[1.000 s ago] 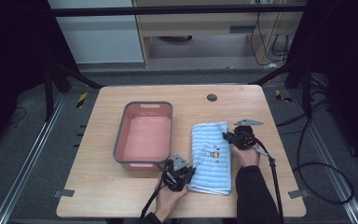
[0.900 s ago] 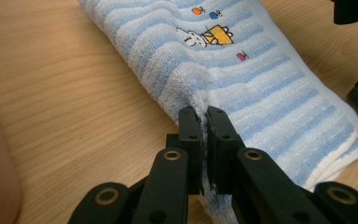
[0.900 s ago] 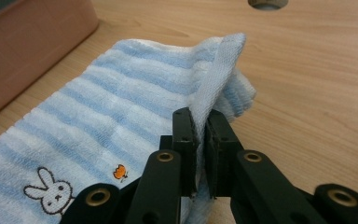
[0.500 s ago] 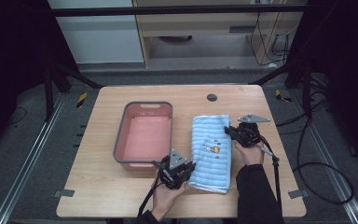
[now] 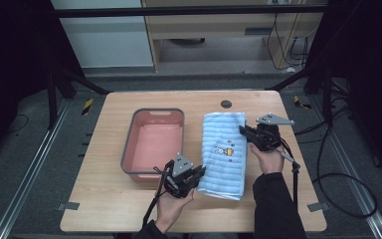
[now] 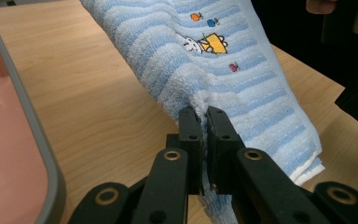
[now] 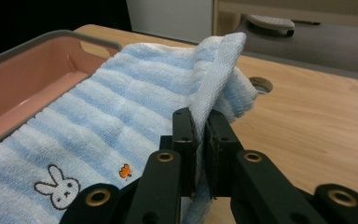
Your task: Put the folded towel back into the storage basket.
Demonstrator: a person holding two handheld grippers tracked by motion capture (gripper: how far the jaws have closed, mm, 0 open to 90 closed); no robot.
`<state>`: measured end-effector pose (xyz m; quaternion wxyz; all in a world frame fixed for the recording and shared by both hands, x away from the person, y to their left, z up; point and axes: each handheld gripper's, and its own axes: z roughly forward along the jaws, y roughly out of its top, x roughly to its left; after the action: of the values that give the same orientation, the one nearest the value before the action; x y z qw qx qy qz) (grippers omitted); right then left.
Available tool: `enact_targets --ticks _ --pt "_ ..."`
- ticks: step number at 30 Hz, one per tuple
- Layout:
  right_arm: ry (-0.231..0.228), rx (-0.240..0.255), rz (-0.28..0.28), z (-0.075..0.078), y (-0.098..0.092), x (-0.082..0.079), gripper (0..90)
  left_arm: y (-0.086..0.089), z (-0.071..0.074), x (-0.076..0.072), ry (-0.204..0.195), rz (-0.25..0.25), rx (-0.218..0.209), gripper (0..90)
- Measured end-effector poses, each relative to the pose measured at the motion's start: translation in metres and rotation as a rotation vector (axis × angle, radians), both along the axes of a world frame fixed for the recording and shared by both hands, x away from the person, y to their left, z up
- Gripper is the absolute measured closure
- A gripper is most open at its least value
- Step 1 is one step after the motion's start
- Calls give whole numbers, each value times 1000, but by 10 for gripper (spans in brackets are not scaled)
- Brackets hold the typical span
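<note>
Closest to the person, the left gripper (image 5: 199,172) has its jaws clamped tight on the near left corner of a blue-and-white striped towel (image 5: 225,152), with a tuft of terry squeezed up between the pads (image 6: 190,128). That corner sits a little off the wooden table (image 5: 104,199), which I take as the start of a lift or a fold, since pinching an edge gives control of the whole cloth without bunching the middle. Farther out, the right gripper (image 5: 242,131) is likewise closed on the towel's right edge, toward the far end; in its own view the hem stands up out of the jaws and folds over itself. Holding two spots along the cloth looks meant to keep it stretched flat between the hands. The towel lies lengthwise on the table, just right of a pink bin with a grey rim (image 5: 151,112), its embroidered rabbit and small coloured shapes (image 5: 225,148) facing up. The bin stands close beside it, probably as the place where the towel will go. Beyond them is a round dark hole in the tabletop (image 5: 226,104). I cannot tell how many layers the towel has, though the near right edge in the left gripper view shows at least two stacked hems. Its underside is hidden. The bin's near wall is partly covered by the left gripper, and the person's forearms are cut off at the bottom of the high view.
</note>
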<state>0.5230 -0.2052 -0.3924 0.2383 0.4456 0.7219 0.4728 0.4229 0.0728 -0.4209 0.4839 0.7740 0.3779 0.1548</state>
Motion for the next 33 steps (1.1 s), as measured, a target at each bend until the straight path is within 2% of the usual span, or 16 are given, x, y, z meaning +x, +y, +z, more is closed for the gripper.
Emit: enact_targets --ticks 9,24,33 --pt "-39 -2 7 24 8 -2 841 9 19 -1 -37 2 -10 858" --pt "-78 -1 22 48 22 -1 841 24 41 0 -77 9 -33 858" --pt "-91 -9 36 61 40 8 841 43 54 5 -98 34 -41 858"
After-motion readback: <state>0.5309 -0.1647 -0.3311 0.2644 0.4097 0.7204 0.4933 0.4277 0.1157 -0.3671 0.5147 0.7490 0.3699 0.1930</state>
